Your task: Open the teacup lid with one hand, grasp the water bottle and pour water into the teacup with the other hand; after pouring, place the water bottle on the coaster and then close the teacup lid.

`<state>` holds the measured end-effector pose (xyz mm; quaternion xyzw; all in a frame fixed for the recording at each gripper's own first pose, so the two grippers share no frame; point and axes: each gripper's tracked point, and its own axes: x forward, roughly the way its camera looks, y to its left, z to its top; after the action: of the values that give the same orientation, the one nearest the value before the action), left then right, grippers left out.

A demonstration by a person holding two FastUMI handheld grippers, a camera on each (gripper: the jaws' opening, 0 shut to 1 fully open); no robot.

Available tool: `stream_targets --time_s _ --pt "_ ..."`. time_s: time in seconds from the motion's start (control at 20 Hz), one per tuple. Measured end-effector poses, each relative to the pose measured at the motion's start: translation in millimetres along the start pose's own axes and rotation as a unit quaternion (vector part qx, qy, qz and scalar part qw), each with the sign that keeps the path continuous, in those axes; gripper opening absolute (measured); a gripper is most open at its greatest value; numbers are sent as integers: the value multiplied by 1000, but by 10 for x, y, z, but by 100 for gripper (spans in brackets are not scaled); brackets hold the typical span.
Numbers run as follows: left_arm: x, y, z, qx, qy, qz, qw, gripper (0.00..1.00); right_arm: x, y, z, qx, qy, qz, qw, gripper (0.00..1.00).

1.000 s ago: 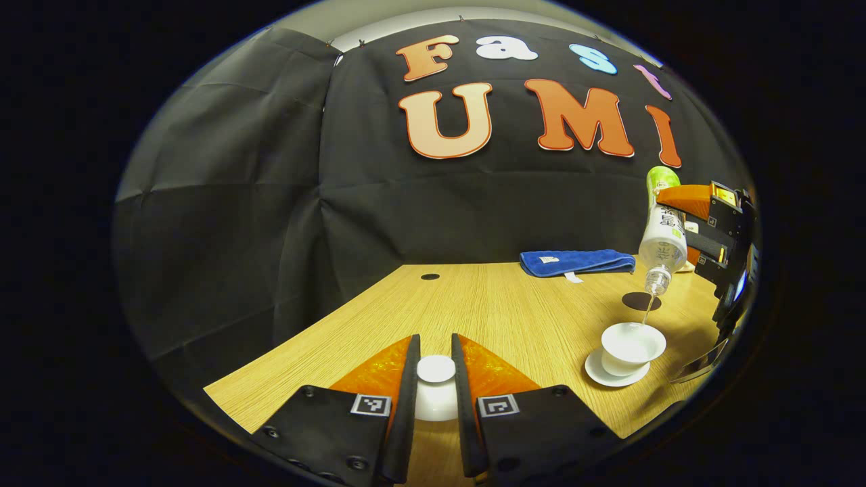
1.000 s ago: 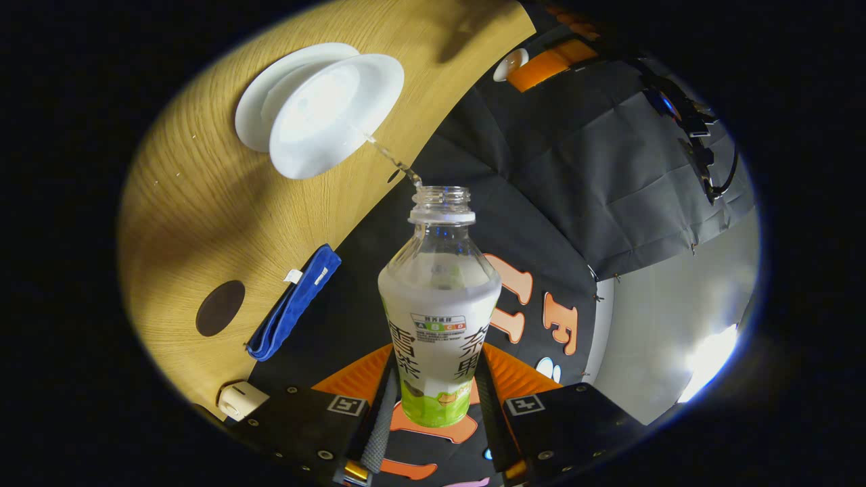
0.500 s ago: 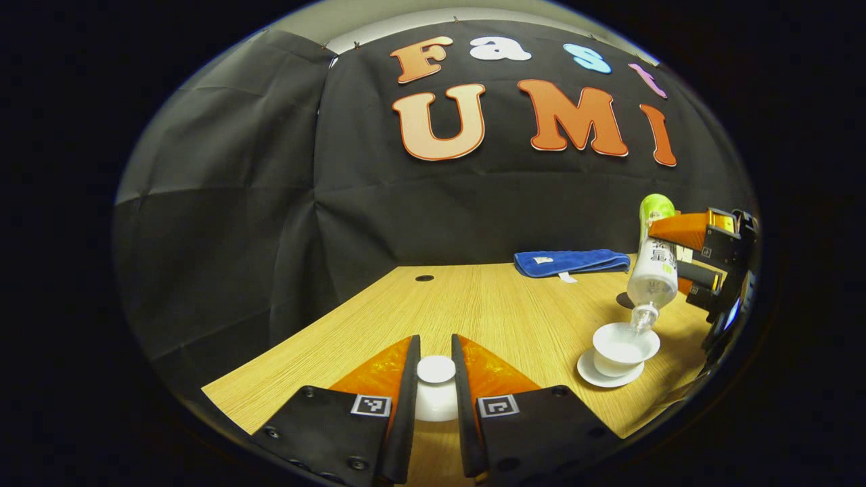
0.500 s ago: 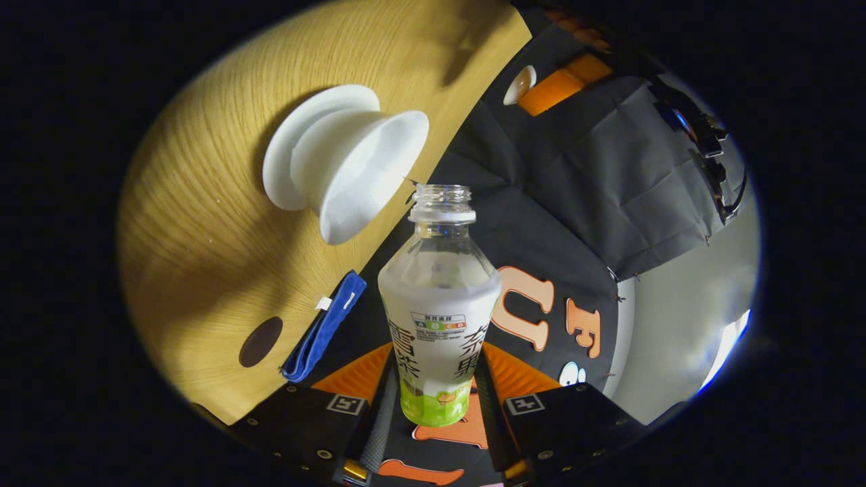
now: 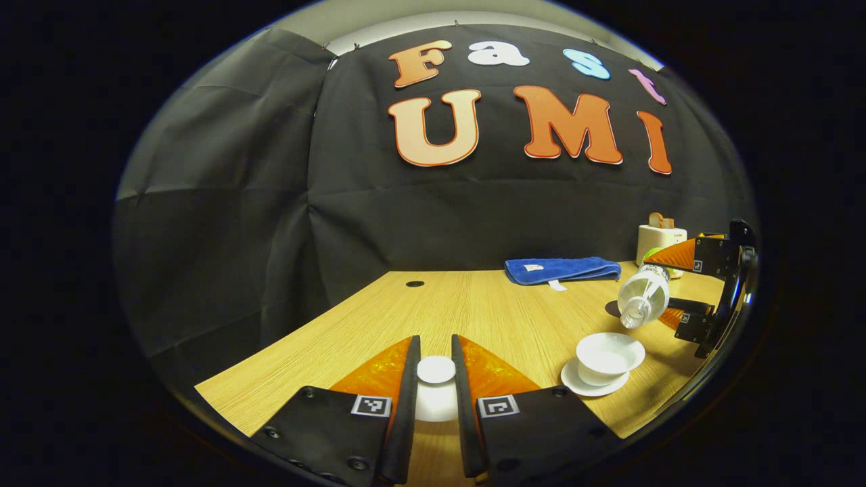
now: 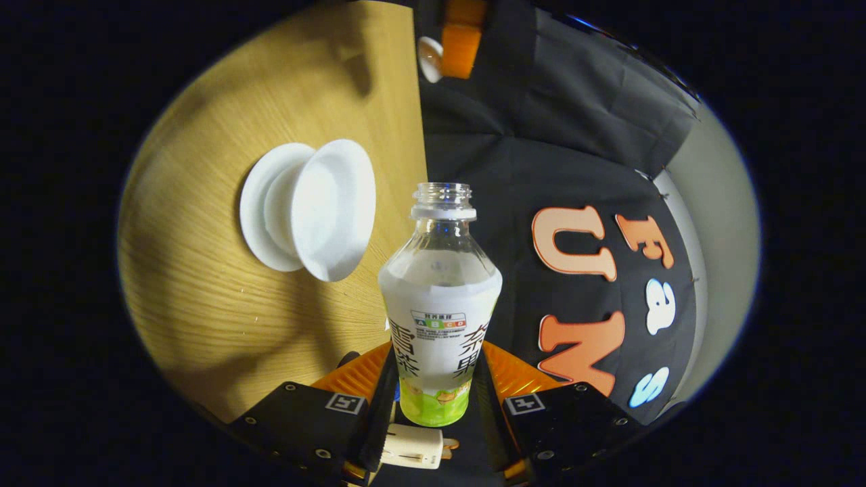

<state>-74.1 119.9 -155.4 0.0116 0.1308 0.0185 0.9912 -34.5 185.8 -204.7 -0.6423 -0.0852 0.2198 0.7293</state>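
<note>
Coaster point(image 5: 612, 309) mostly hidden behind tilted water bottle point(image 5: 640, 298).

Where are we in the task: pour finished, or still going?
Lid off: the left gripper holds the teacup lid away from the open teacup. No stream at the water bottle mouth, so the pour looks finished. The right gripper grips it, tilted. Left: bottle onto the coaster, lid back on.

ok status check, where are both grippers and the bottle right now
Left gripper shut on teacup lid. Right gripper shut on water bottle, tilted beside open teacup. No stream visible.
</note>
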Motion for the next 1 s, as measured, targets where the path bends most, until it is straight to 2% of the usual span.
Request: stream_targets --time_s 0.15,0.3,0.5,0.65,0.8,1.0 --pt "0 -100 114 -2 -14 -10 1000 33 25 -64 -42 117 14 20 993 61" --pt "10 -244 192 -5 -21 -25 999 33 8 -219 -42 239 20 21 971 61" --pt "-19 -402 306 -5 -31 -39 999 32 -8 -489 -138 330 22 -6 944 61" --pt "-32 -500 351 -13 -38 -47 998 31 75 -394 -156 427 12 7 904 61" --pt "-43 -616 361 -13 -40 -57 997 32 157 -410 -225 493 16 -1 870 61" --pt "-65 -752 388 -13 -40 -70 997 33 227 -471 -424 578 7 -8 816 61"
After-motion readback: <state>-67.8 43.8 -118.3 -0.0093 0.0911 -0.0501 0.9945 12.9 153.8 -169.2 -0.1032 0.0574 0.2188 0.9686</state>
